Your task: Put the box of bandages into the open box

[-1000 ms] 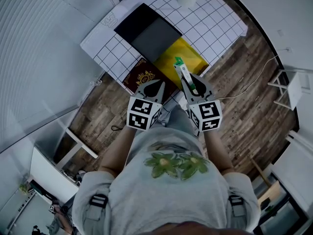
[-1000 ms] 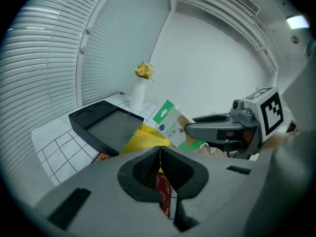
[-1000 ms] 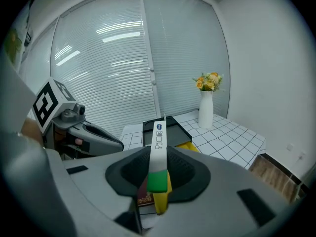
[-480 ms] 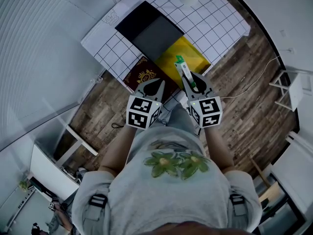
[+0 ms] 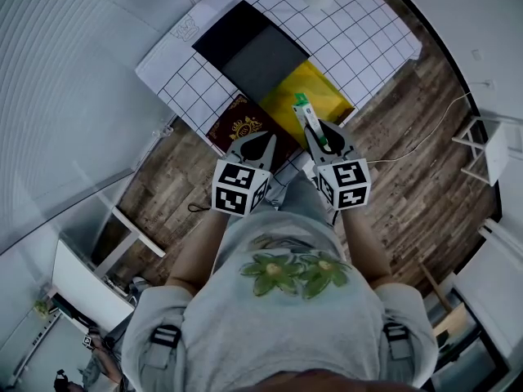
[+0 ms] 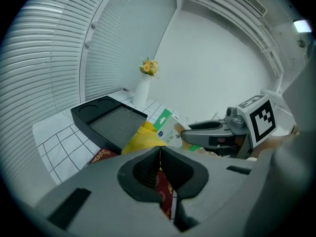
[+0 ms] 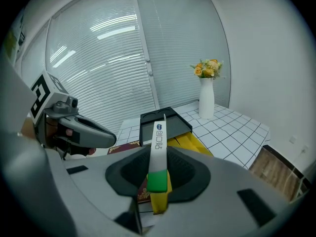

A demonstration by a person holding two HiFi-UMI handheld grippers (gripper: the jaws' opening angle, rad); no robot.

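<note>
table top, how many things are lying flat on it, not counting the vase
3: black open box mid-table; yellow flat item beside it, nearer the person; maroon book at the near edge. The left gripper and right gripper may hide more.

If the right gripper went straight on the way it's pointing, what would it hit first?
Probably the yellow packet, met by the tip of the held bandage box; the black open box lies just beyond. Depth is unclear.

Right gripper point(image 7: 158, 171) jaws clamp bandage box point(image 7: 157, 144) edge-on.
</note>
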